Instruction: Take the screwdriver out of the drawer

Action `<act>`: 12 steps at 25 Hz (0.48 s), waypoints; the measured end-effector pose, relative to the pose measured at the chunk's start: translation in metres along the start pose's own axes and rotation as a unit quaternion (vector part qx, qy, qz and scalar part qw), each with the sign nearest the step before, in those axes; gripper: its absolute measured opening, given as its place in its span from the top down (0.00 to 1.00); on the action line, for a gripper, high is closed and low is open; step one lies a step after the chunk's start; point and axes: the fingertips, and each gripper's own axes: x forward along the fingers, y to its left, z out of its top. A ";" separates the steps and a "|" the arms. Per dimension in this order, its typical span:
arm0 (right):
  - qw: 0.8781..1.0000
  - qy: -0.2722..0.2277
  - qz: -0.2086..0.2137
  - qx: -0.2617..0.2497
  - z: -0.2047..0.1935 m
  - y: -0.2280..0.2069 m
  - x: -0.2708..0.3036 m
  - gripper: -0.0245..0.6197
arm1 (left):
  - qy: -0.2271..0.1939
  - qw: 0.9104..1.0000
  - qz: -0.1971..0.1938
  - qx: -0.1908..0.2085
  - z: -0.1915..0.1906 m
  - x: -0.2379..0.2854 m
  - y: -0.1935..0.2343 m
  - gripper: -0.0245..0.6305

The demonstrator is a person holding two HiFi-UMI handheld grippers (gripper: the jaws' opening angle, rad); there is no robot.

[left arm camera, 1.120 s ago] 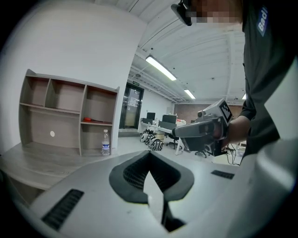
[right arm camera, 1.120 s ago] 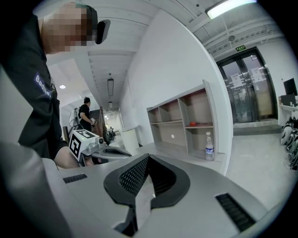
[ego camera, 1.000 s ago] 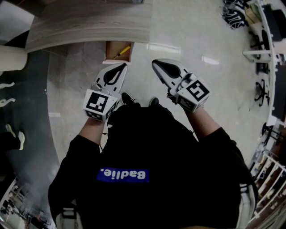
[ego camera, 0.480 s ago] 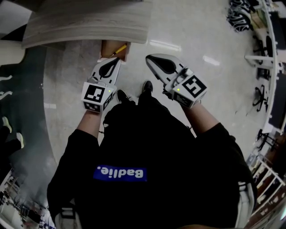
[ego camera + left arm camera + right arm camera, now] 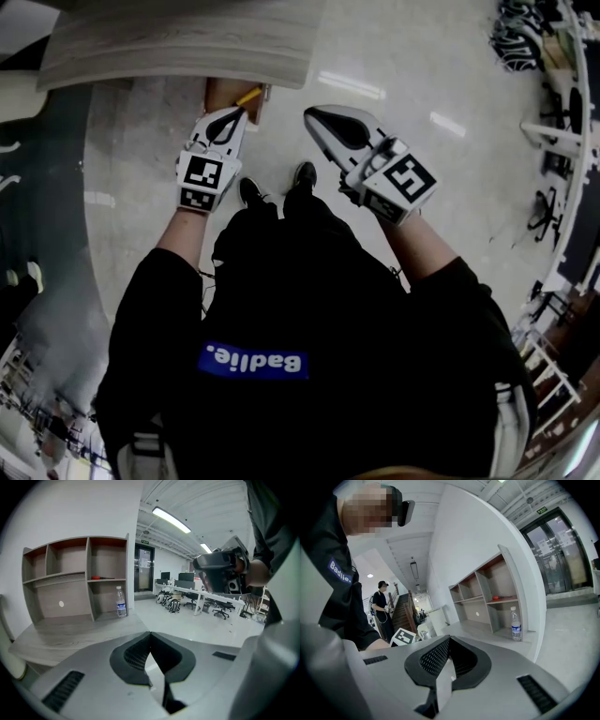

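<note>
The head view shows a small wooden drawer point(image 5: 223, 92) standing open under the desk's front edge. In it lies a yellow-handled screwdriver point(image 5: 248, 96). My left gripper point(image 5: 241, 112) is shut and empty, its tip just short of the drawer's front and the screwdriver handle. My right gripper point(image 5: 310, 115) is also shut and empty, over the floor to the right of the drawer. In the left gripper view the left gripper point(image 5: 150, 633) points over the desk top. The right gripper point(image 5: 449, 638) shows its tips touching. Neither gripper view shows the drawer.
The pale wood desk point(image 5: 178, 42) overhangs the drawer. On it stand a shelf unit point(image 5: 77, 581) and a water bottle point(image 5: 121, 602). My shoes point(image 5: 303, 175) are on the glossy floor. Office chairs point(image 5: 220, 609) and another person point(image 5: 382, 606) are farther off.
Both grippers moved up the head view towards the desk. The left one came close to the open drawer and screwdriver. My feet stepped forward. Both stayed shut.
</note>
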 end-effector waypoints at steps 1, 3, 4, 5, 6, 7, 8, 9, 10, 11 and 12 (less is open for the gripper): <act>1.000 0.000 0.001 0.002 -0.001 0.000 0.002 0.91 | 0.007 1.000 0.004 0.003 -0.005 0.002 0.002 0.96; 1.000 0.000 0.003 0.007 0.000 0.004 0.004 0.91 | 0.023 1.000 0.008 0.007 -0.017 0.003 0.007 0.96; 1.000 0.000 0.003 0.009 0.000 0.006 0.005 0.91 | 0.032 0.999 0.010 0.009 -0.024 0.004 0.010 0.96; 1.000 0.000 0.003 0.010 0.000 0.007 0.006 0.91 | 0.040 0.999 0.012 0.010 -0.030 0.007 0.014 0.96; 1.000 0.001 0.002 0.010 -0.001 0.006 0.007 0.91 | 0.048 0.999 0.015 0.011 -0.037 0.011 0.018 0.96; 1.000 0.003 0.003 0.011 -0.004 0.005 0.008 0.91 | 0.057 0.998 0.016 0.012 -0.045 0.016 0.021 0.96; 1.000 0.004 0.003 0.012 -0.007 0.003 0.007 0.91 | 0.066 0.998 0.018 0.013 -0.052 0.021 0.024 0.96; 1.000 0.006 0.003 0.013 -0.010 0.002 0.007 0.91 | 0.075 0.997 0.019 0.013 -0.060 0.025 0.027 0.96; 1.000 0.009 0.002 0.015 -0.013 0.001 0.006 0.91 | 0.085 0.996 0.019 0.014 -0.068 0.030 0.029 0.96; 1.000 0.012 0.000 0.018 -0.016 0.000 0.005 0.91 | 0.094 0.995 0.019 0.015 -0.075 0.033 0.032 0.95; 1.000 0.014 -0.002 0.021 -0.018 -0.001 0.004 0.91 | 0.103 0.994 0.018 0.016 -0.082 0.037 0.035 0.95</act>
